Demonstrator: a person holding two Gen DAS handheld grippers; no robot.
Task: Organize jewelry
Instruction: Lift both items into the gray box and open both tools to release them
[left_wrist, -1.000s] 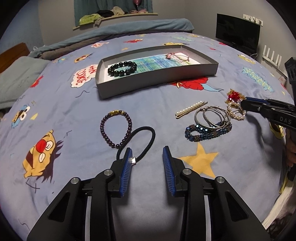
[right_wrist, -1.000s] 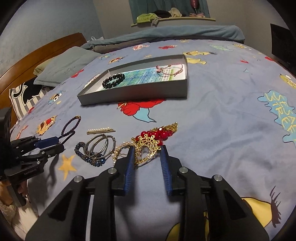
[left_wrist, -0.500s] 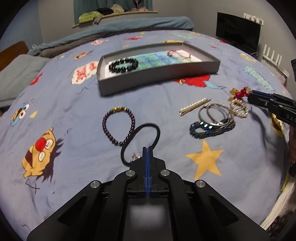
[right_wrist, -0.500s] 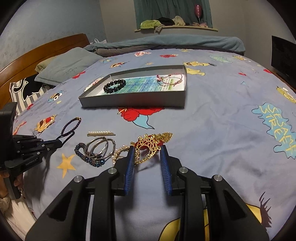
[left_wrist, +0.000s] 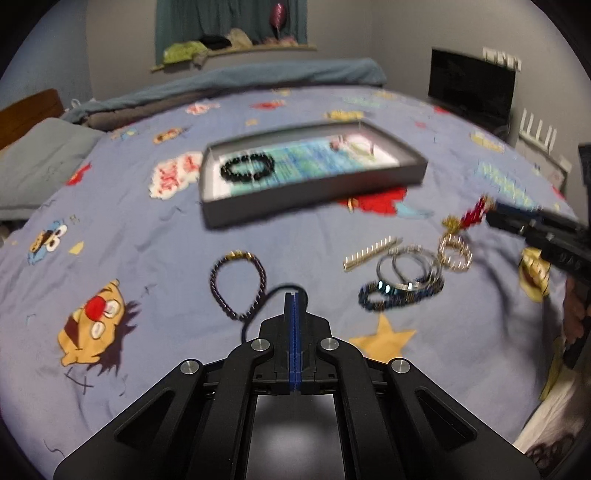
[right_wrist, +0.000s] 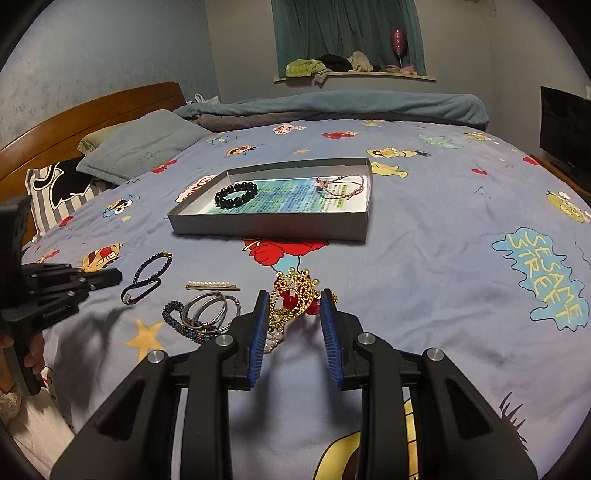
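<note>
A: Left tool (left_wrist: 294, 299) status?
B: Clamped on the one black hair tie (right_wrist: 140, 289). Right tool (right_wrist: 295, 314) grips the gold-red tiara (right_wrist: 293, 295). Tray (right_wrist: 269, 225) ahead: two bracelets.

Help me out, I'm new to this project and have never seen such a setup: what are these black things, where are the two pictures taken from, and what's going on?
No robot here: a person holds a pair of hand tongs in each hand, with a wide-angle camera on each looking along its fingers.

One picture is from the left tongs, which have just closed on a black hair tie. The other is from the right tongs, which hold a gold and red tiara comb.

All this lies on a cartoon bedsheet. A grey tray already holds a black bead bracelet and a pink cord bracelet. A purple bead bracelet, pearl hair clip and bangles wait on the sheet.
</note>
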